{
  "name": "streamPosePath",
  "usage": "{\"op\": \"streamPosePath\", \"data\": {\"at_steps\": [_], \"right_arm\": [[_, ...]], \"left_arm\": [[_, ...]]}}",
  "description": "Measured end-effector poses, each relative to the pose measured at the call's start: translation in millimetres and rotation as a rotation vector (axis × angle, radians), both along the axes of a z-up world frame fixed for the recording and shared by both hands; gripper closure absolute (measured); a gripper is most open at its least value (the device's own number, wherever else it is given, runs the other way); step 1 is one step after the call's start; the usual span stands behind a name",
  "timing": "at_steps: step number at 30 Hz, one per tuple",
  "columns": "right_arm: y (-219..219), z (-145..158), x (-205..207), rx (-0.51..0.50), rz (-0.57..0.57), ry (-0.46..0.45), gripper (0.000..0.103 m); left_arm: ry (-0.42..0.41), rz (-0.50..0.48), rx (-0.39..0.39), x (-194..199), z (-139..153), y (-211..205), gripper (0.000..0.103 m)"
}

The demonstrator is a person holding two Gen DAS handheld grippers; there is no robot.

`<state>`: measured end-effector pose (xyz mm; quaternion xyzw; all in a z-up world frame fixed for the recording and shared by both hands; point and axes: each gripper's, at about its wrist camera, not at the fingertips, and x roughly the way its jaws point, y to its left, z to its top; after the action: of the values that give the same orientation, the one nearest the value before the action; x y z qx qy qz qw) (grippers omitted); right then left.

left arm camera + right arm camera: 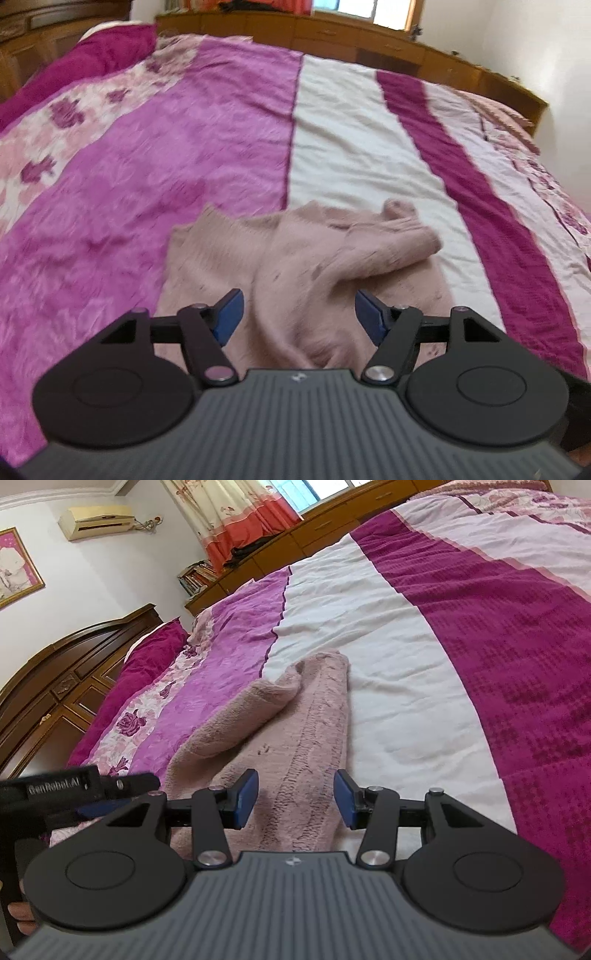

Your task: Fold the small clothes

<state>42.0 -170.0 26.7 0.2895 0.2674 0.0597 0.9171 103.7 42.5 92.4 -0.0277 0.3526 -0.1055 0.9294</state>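
A dusty-pink knit garment [295, 266] lies rumpled on the bed, one sleeve or edge flopped over to the right. My left gripper [299, 314] is open, its blue pads either side of a raised fold at the garment's near edge, holding nothing. In the right wrist view the same garment [295, 738] stretches away from me, with a rolled fold on its left. My right gripper [295, 799] is open over the garment's near end, empty. The left gripper's body [74, 790] shows at the left edge of that view.
The bedspread [351, 140] has magenta, pink floral and white stripes. A dark wooden headboard [55, 672] and magenta pillow [147, 657] lie to the left. Wooden cabinets [332, 33] run along the far side under a window with curtains [229, 520].
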Motion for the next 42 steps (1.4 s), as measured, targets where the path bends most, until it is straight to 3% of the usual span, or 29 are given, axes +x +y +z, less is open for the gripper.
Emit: {"op": "streamPosePath", "data": {"at_steps": [6, 11, 12, 13, 15, 19, 23, 29, 31, 34, 38, 42], "right_arm": [[-0.1, -7.7, 0.3, 0.015, 0.008, 0.006, 0.050], [0.4, -9.1, 1.9, -0.006, 0.021, -0.019, 0.050], [0.3, -9.8, 0.7, -0.009, 0.024, -0.022, 0.050], [0.2, -10.4, 0.9, -0.012, 0.027, -0.027, 0.050], [-1.5, -11.5, 0.4, -0.011, 0.030, -0.033, 0.050], [-3.1, -12.0, 0.6, -0.011, 0.031, -0.047, 0.050], [-4.4, -15.9, 1.4, 0.001, 0.037, -0.053, 0.050], [-4.9, -18.7, -0.2, -0.005, 0.045, -0.061, 0.050], [-5.0, -18.8, -0.6, -0.007, 0.045, -0.063, 0.050], [-5.8, -19.8, -0.8, -0.002, 0.045, -0.063, 0.050], [-6.2, -20.0, -0.7, -0.003, 0.045, -0.063, 0.050], [-6.1, -19.9, -1.3, -0.007, 0.045, -0.063, 0.050]], "left_arm": [[-0.012, -0.084, 0.021, 16.7, -11.4, -26.4, 0.035], [-0.069, -0.130, 0.077, 24.7, -21.2, -45.2, 0.036], [-0.079, -0.126, 0.090, 26.5, -22.7, -48.1, 0.042], [-0.078, -0.129, 0.092, 29.6, -24.7, -50.4, 0.063], [-0.055, -0.109, 0.068, 36.2, -28.4, -48.3, 0.085], [-0.059, -0.014, -0.012, 45.7, -24.2, -25.5, 0.091], [-0.018, 0.077, -0.016, 63.4, -30.0, -5.9, 0.092], [0.028, 0.093, -0.059, 67.0, -37.0, 8.2, 0.086], [0.027, 0.082, -0.071, 62.1, -34.9, 11.7, 0.067], [0.016, 0.077, -0.068, 53.1, -33.3, 17.2, 0.047], [0.055, 0.058, -0.087, 51.8, -39.2, 20.8, 0.044], [0.093, 0.057, -0.165, 56.6, -48.4, 21.2, 0.044]]}}
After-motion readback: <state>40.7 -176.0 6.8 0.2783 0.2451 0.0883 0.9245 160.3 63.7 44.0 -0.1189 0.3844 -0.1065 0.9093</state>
